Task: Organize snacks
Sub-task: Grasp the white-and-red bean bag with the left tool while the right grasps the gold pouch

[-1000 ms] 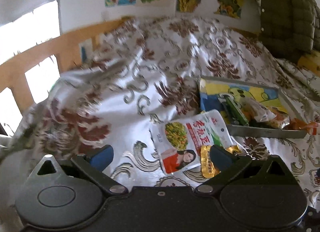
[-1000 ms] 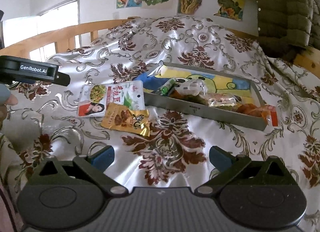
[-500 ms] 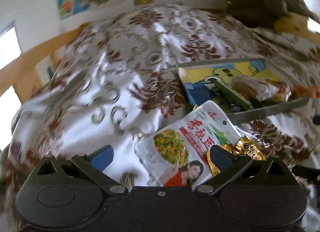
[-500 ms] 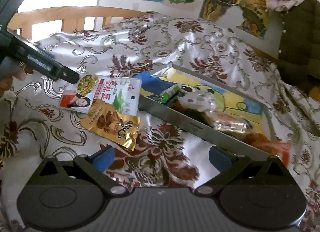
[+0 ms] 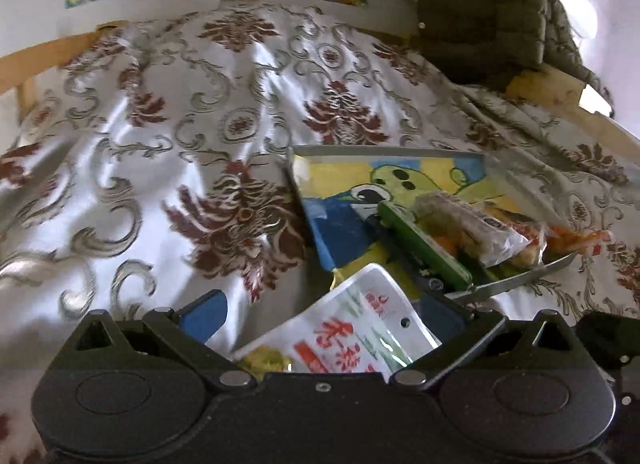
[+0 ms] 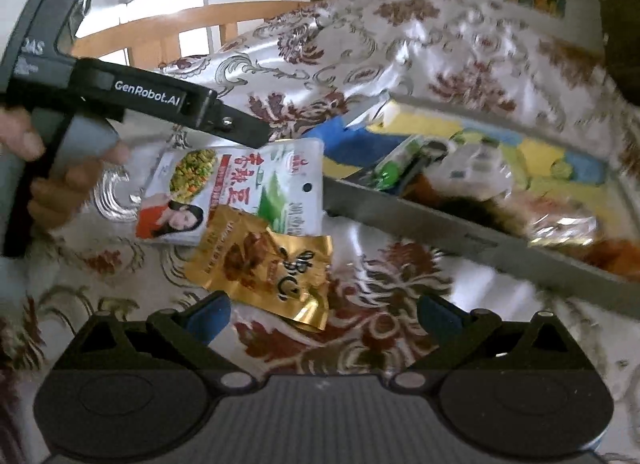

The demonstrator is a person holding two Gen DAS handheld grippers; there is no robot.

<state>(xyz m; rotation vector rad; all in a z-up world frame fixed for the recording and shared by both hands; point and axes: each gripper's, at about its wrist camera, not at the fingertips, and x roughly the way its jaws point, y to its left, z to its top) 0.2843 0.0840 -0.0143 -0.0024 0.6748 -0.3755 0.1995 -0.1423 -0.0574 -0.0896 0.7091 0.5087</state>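
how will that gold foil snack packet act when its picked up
The gold foil packet is thin and crinkled, so it will probably flop. Its glossy skin may slip between the fingers. It lies on smooth satin bedspread, so a push would likely slide it.

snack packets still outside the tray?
2. White pea packet on the bedspread beside the tray, between the open left gripper's fingers; gold packet overlapping its lower edge. Others may be hidden.
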